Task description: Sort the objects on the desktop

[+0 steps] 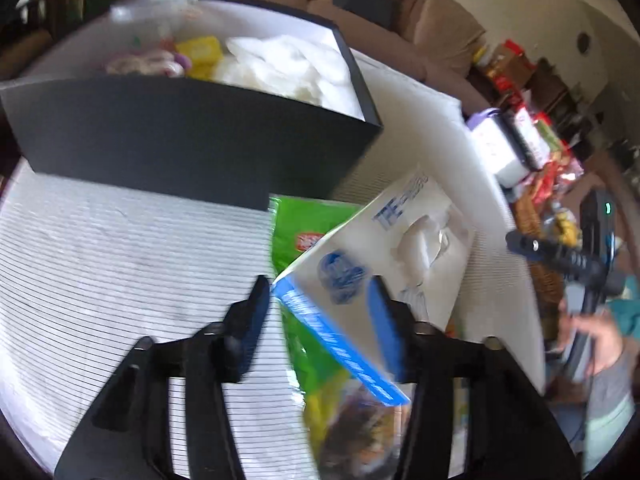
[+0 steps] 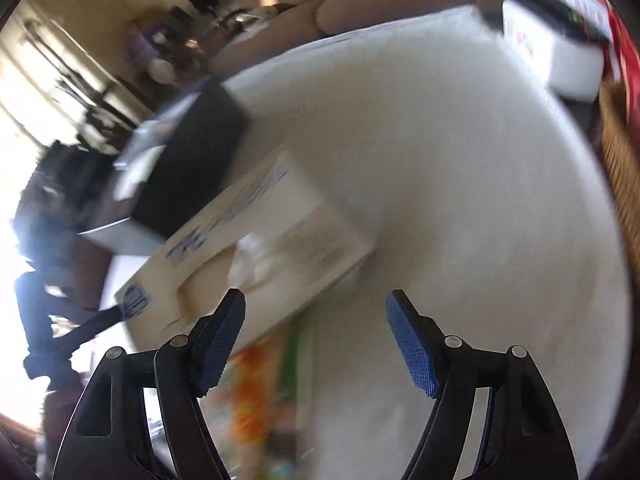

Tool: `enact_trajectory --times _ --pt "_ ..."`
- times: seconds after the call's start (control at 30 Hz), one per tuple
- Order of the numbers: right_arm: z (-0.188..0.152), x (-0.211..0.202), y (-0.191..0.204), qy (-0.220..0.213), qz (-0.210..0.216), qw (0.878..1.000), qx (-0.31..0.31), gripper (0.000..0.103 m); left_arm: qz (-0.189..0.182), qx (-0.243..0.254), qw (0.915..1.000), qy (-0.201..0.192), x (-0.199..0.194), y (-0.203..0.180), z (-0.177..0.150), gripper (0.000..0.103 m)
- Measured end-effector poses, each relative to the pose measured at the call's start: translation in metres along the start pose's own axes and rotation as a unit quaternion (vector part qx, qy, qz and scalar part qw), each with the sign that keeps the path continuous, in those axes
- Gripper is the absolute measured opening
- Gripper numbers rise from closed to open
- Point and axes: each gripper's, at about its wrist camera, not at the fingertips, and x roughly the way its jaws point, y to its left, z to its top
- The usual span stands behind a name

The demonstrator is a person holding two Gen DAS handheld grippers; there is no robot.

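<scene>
My left gripper [image 1: 320,304] is shut on the corner of a white and blue tissue box [image 1: 384,244] and holds it tilted above a green snack bag [image 1: 316,344]. A black storage box [image 1: 192,140] with a white lining stands behind, holding white tissue, a yellow pack and pink items. In the right wrist view my right gripper [image 2: 316,320] is open and empty over the white table cover [image 2: 480,220], with the tissue box [image 2: 256,240] ahead to the left. The black box [image 2: 188,168] is blurred beyond it.
A white container with a purple lid [image 1: 500,144] and red snack packs [image 1: 544,168] stand at the table's right edge, beside a wicker basket [image 2: 620,160]. A brown sofa [image 1: 400,12] lies behind the table. The right gripper and hand [image 1: 588,272] show at far right.
</scene>
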Motion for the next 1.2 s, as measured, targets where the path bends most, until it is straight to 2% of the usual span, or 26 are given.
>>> enact_trajectory --times 0.03,0.07,0.13,0.27,0.43,0.5,0.6,0.73,0.83,0.93,1.07,1.2 --pt "0.007 0.006 0.002 0.005 -0.007 1.000 -0.009 0.076 -0.002 -0.003 1.0000 -0.001 -0.002 0.000 -0.003 0.072" --pt "0.016 0.014 0.007 0.011 -0.016 0.999 -0.025 0.076 -0.004 -0.009 0.9999 0.001 -0.002 0.000 -0.007 0.075" --pt "0.029 0.031 0.016 0.031 -0.025 0.997 -0.062 0.076 -0.006 -0.022 0.9996 0.014 0.002 0.001 -0.018 0.075" --pt "0.047 0.067 0.032 0.077 -0.045 0.988 -0.126 0.076 -0.035 -0.056 0.9973 0.031 0.012 0.000 -0.038 0.075" --pt "0.046 0.100 0.044 0.133 -0.051 0.975 -0.173 0.076 -0.054 -0.058 0.9959 0.044 0.033 -0.014 -0.040 0.073" --pt "0.044 0.103 0.044 0.136 -0.044 0.975 -0.173 0.076 -0.049 -0.053 0.9963 0.048 0.040 -0.020 -0.037 0.073" --pt "0.037 0.100 0.043 0.143 -0.040 0.975 -0.167 0.073 -0.018 -0.042 0.9981 0.040 0.041 -0.021 -0.031 0.073" --pt "0.024 0.081 0.036 0.155 0.006 0.978 -0.141 0.072 -0.003 -0.029 0.9991 0.031 0.029 -0.017 -0.021 0.073" --pt "0.011 0.047 0.029 0.137 0.062 0.984 -0.099 0.072 0.003 -0.008 0.9996 0.025 0.009 -0.018 -0.015 0.073" --pt "-0.003 0.018 0.035 0.128 0.080 0.984 -0.096 0.072 0.009 0.019 0.9997 0.013 -0.021 -0.026 -0.006 0.073" --pt "-0.013 -0.031 0.065 0.097 0.089 0.986 -0.105 0.072 0.026 0.056 0.9978 -0.026 -0.072 -0.039 0.019 0.075" --pt "0.004 -0.069 0.110 0.052 0.118 0.985 -0.113 0.072 0.050 0.087 0.9918 -0.080 -0.132 -0.033 0.062 0.076"
